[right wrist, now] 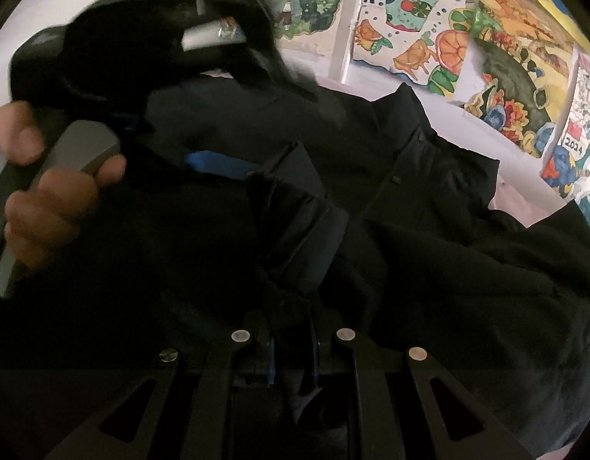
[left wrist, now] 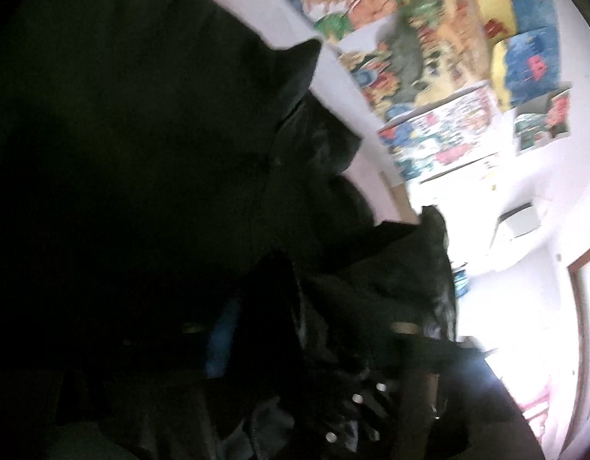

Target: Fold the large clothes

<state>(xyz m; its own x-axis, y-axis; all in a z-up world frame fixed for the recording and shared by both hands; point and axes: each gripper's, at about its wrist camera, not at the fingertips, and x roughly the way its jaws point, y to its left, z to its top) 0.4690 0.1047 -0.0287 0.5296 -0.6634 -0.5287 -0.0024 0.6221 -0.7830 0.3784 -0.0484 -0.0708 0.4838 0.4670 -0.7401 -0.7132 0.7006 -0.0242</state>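
Note:
A large black jacket (right wrist: 429, 230) fills both views, spread over a pale surface, with its collar (right wrist: 402, 103) toward the wall. My right gripper (right wrist: 293, 341) is shut on a bunched fold of the jacket rising between its two fingers. My left gripper (right wrist: 233, 170) comes in from the upper left of the right wrist view. Its blue pad (right wrist: 214, 165) lies pressed against a sleeve cuff (right wrist: 295, 207). In the dark left wrist view the jacket (left wrist: 122, 153) covers the frame. There a blue pad (left wrist: 218, 345) sits against the cloth, and the right gripper's riveted linkage (left wrist: 356, 398) shows low down.
A person's hand (right wrist: 45, 191) grips the left gripper's grey handle (right wrist: 80, 145). Colourful drawings (right wrist: 410, 38) hang on the white wall behind. An air conditioner (left wrist: 519, 222) and a wooden door frame (left wrist: 579, 268) are at the right. A pale pink surface (right wrist: 525, 207) shows beside the jacket.

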